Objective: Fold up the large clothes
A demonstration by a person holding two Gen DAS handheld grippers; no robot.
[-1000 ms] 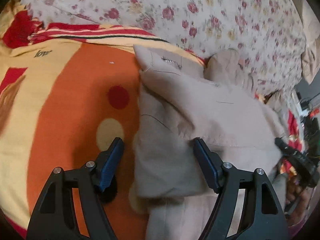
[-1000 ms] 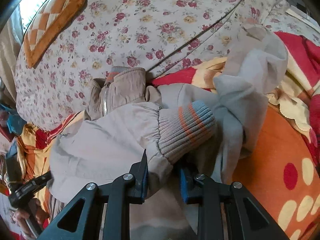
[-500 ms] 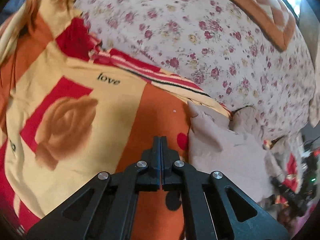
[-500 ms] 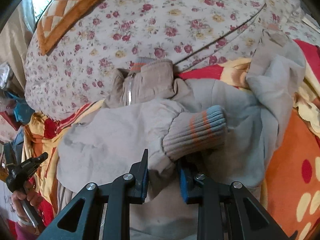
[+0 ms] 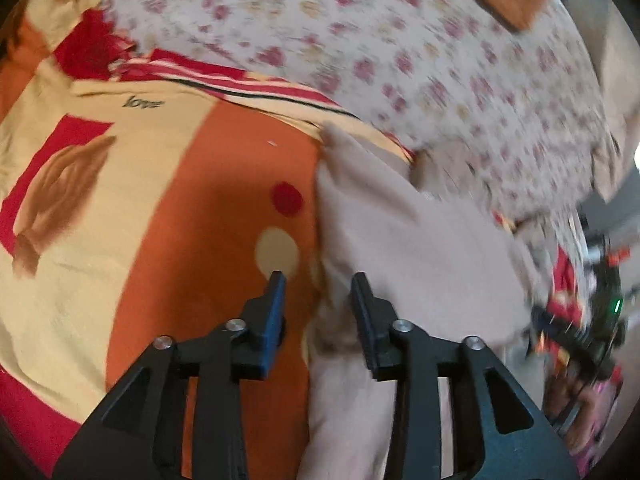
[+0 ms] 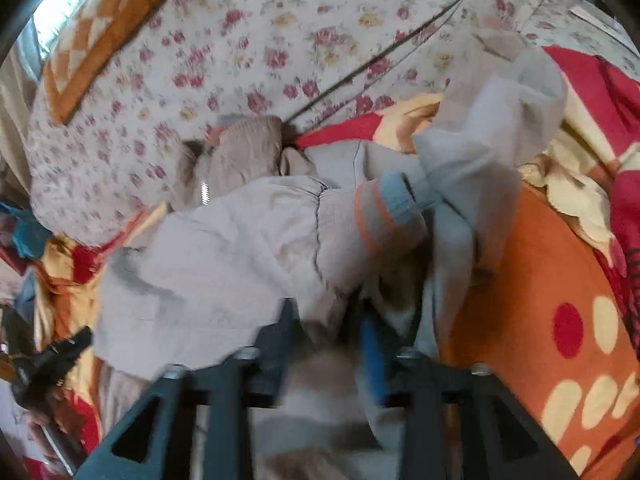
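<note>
left wrist view: left gripper jaws, earlier pressed together, now spreading beside the beige jacket.

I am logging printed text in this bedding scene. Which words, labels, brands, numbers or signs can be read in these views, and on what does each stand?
"love": small dark cursive print on the yellow panel of the bedspread, left wrist view.
No other text can be read: the beige jacket, the floral quilt and the right wrist view show none, and both views are blurred by motion.
</note>
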